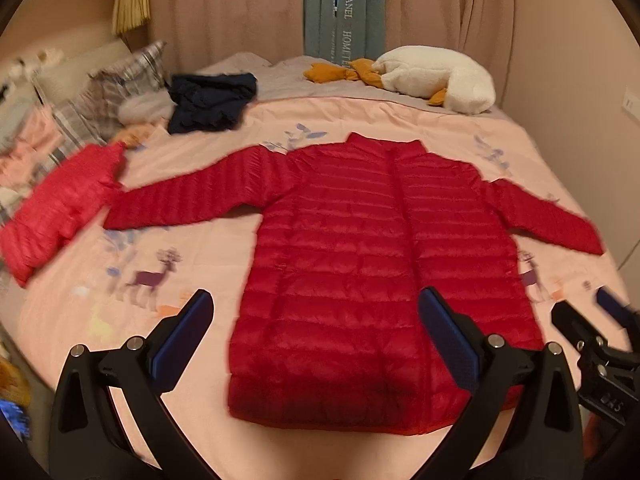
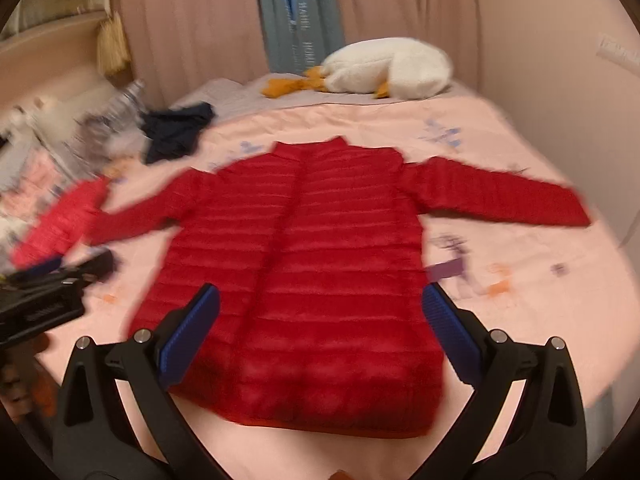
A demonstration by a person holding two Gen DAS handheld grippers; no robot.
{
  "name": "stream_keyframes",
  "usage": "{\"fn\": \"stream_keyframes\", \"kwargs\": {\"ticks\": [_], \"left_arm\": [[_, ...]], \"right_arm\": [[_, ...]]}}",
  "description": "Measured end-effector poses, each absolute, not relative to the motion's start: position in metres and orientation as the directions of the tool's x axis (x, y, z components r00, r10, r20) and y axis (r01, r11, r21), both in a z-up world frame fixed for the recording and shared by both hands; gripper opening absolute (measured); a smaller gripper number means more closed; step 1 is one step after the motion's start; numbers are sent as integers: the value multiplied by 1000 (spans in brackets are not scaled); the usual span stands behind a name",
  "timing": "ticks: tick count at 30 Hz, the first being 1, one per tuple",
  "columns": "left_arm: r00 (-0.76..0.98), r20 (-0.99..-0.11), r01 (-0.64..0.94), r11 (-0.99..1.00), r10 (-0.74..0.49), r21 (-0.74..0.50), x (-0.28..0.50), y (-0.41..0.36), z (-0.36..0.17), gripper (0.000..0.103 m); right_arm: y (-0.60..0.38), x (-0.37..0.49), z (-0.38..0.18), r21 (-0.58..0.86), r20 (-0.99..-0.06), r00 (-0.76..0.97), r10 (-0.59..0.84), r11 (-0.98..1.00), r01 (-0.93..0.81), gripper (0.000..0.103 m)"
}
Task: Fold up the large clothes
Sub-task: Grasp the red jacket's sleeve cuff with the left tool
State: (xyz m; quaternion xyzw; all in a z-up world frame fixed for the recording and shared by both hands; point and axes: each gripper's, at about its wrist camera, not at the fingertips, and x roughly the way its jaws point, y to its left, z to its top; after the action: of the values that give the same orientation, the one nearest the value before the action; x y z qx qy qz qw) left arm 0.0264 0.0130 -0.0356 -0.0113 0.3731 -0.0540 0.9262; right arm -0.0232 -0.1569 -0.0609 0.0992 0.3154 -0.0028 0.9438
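Note:
A long red quilted jacket (image 1: pixel 360 248) (image 2: pixel 312 264) lies flat on the bed, collar toward the far side, hem toward me, both sleeves spread out sideways. My left gripper (image 1: pixel 316 300) hovers open above the lower part of the jacket with nothing between its blue pads. My right gripper (image 2: pixel 322 296) is open too, above the hem area, holding nothing. In the left wrist view the right gripper (image 1: pixel 600 340) shows at the right edge; in the right wrist view the left gripper (image 2: pixel 44 292) shows at the left edge.
The bed has a pink printed sheet (image 1: pixel 160 300). A folded lighter red jacket (image 1: pixel 60 208) lies at the left, a dark navy garment (image 1: pixel 212 102) beyond it, plaid pillows (image 1: pixel 116 88) at the far left, a white plush goose (image 1: pixel 432 76) at the back by the curtains.

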Motion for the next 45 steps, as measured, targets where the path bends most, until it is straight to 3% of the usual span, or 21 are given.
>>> {"fn": "stream_keyframes", "kwargs": {"ticks": [3,4,9,14,17,28,39,42,44,45], "left_arm": [[671,-704,95,968,-233,-231,48,35,-50,102],[659,-698,82,949,-281,-305,59,49,-59,102],[652,-679,-94,853,-338,-514,112,121,-109,102],[672,-657,-255,726,-342,-639,152,200,-150,102],[705,-618,-313,628,-349,-712,170,244,-166,102],[805,-450,-321,355,-387,-878,229,345,-205,102],[824,-500,-402,346,-266,-848,284,371,-207,102],[801,-556,-459,371,-221,-808,282,373,-208,88],[774,-601,-500,390,-199,-774,285,374,-211,58],[766,-613,-515,385,-195,-766,285,376,-213,50]], "right_arm": [[-170,-19,-70,440,-510,791,338,893,-98,101],[-172,-18,-72,473,-488,789,372,873,-119,101],[-167,-14,-78,480,-418,809,413,857,-189,101],[-174,-12,-81,516,-348,832,431,830,-214,101],[-176,-5,-85,510,-356,825,439,831,-222,101],[-152,28,-102,401,-454,789,414,886,-234,101],[-152,62,-113,407,-484,786,385,894,-188,101],[-152,66,-111,396,-486,789,376,900,-185,101],[-152,67,-111,390,-483,793,371,902,-184,101],[-152,66,-111,388,-482,795,369,903,-185,101]]}}
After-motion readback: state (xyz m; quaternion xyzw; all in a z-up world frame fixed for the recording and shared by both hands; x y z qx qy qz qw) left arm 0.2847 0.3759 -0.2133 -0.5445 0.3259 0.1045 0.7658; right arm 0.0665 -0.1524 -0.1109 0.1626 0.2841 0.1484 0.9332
